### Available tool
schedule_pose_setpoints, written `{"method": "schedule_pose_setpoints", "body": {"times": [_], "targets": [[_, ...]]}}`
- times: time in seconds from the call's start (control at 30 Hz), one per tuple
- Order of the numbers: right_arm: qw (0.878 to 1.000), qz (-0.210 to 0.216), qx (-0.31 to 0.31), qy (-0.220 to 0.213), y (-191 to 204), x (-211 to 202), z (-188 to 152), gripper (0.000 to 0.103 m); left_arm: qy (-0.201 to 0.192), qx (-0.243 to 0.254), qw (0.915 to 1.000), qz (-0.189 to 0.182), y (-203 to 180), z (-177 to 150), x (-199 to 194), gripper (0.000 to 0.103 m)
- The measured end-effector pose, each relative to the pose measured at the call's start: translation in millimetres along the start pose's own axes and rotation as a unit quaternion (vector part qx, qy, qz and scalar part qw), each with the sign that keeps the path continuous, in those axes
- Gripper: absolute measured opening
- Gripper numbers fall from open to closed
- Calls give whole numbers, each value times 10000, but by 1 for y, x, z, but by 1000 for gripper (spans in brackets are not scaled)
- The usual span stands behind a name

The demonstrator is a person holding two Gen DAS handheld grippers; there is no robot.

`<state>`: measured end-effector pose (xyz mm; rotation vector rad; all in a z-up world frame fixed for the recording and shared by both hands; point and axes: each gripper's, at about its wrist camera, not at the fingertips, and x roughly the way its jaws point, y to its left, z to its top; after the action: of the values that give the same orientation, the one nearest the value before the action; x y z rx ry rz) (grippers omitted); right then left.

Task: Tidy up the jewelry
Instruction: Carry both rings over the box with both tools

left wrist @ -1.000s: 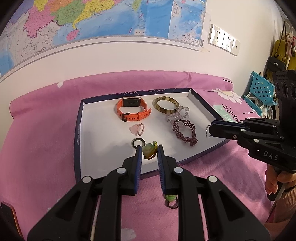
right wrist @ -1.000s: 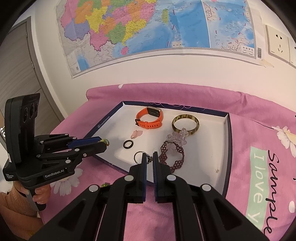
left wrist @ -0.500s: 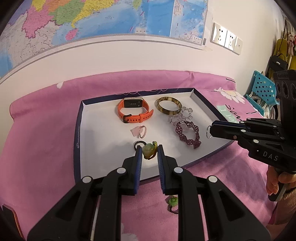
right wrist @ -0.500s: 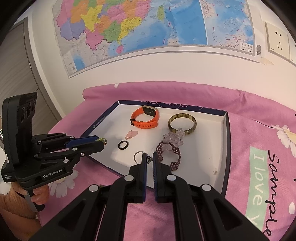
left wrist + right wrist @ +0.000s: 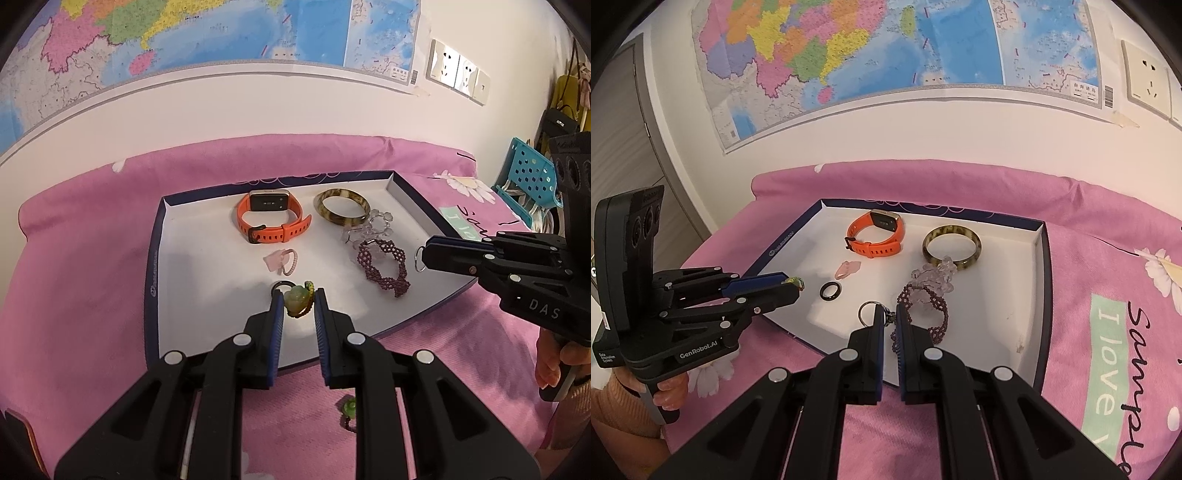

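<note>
Tray (image 5: 157, 254) occupies the centre of the left wrist view, on the pink cloth (image 5: 74, 258). At lower centre your left gripper (image 5: 299, 301) is pinching a green charm (image 5: 295, 300) over the tray's near half, just in front of the black ring (image 5: 282, 285). Judged step: placement. Lower the charm onto bare white floor left of the black ring, then part the fingers only slightly so it does not roll. Further right lie the orange watch (image 5: 271, 218), the pink ring (image 5: 284, 260), the amber bangle (image 5: 341, 210) and the maroon beaded bracelet (image 5: 384, 267). At right of frame your right gripper (image 5: 888, 319) is pressed together on a silver key ring (image 5: 868, 313), near the tray's right rim. Clear room lies at the tray's left side; keep both tools above the rim. A second green charm (image 5: 349, 408) lies on the cloth at lower right.
</note>
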<state>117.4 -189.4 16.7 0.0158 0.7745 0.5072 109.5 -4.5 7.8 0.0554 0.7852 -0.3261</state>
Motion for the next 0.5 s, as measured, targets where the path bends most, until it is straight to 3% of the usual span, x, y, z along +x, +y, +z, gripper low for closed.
{"method": "schedule_pose_setpoints", "body": {"times": [0.5], "targets": [[9999,-61,26,117,-4,12,2,5,114,-62,9999,34,3,2,10,17]]}}
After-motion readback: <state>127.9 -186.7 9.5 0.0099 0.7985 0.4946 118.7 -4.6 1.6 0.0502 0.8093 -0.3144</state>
